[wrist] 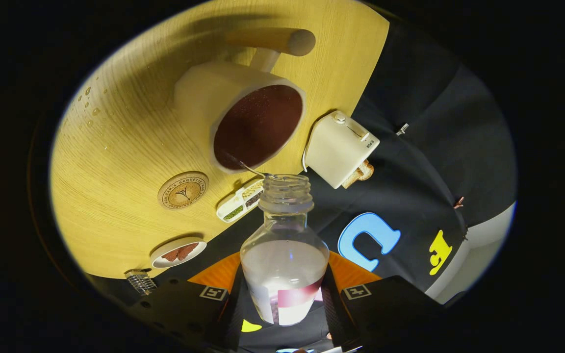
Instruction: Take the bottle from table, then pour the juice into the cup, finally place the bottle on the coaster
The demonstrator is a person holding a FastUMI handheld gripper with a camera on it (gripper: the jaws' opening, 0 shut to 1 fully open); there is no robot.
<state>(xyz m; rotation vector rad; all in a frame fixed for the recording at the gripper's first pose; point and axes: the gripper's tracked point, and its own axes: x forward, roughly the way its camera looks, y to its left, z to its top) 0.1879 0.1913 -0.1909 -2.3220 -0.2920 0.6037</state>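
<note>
- Gripper (282, 299) pinching the bottle (285, 255) low on its body, one black finger (236, 299) pressed to each side.
- Bottle clear, cap off, held between the fingers and tipped over, open neck reaching out ahead of the fingertips toward the cup (243, 115).
- Bottle body looking clear and nearly drained, a pale label with a red patch wrapped round the part gripped.
- Thin thread of liquid running from the bottle mouth to the near rim of the cup.
- Cup cream-coloured, just beyond the bottle mouth, filled with dark reddish juice (258, 125), a handle sticking out on its far side.
- Round coaster (183, 190) with a printed emblem lying on the wooden table (115, 147) beside the cup, apart from the bottle.
- Small divided tray (240, 201) of green and dark bits lying between the coaster and the bottle neck.
- White box-shaped device (339, 147) standing at the table edge near the cup.
- Small dish (178, 253) with reddish pieces near the table edge, closer to the fingers.
- Droplets (89, 100) scattered on the table, well apart from the cup.
</note>
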